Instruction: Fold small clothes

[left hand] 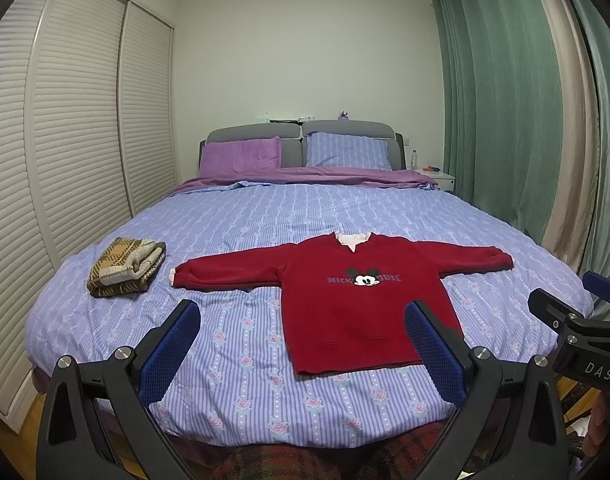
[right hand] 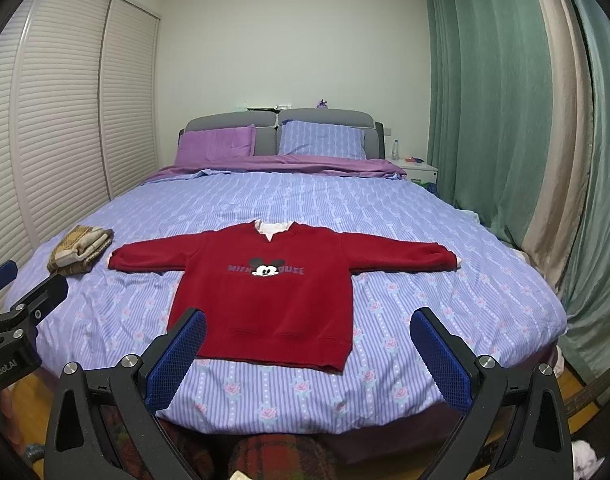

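Red sweatshirt (left hand: 357,300) (sleeves outspread) lies flat; left gripper (left hand: 303,344) and right gripper (right hand: 308,354) gape.

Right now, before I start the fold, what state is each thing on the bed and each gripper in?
red sweatshirt: spread flat, front up, both sleeves straight out, unfolded
plaid garment: folded, lying apart from the sweatshirt's sleeve
left gripper: fingers open, empty, short of the bed
right gripper: fingers open, empty
bed: made

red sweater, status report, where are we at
Left gripper open, right gripper open, both short of the bed. Red sweater flat, sleeves spread, unfolded. Folded plaid blanket beside its sleeve, apart.
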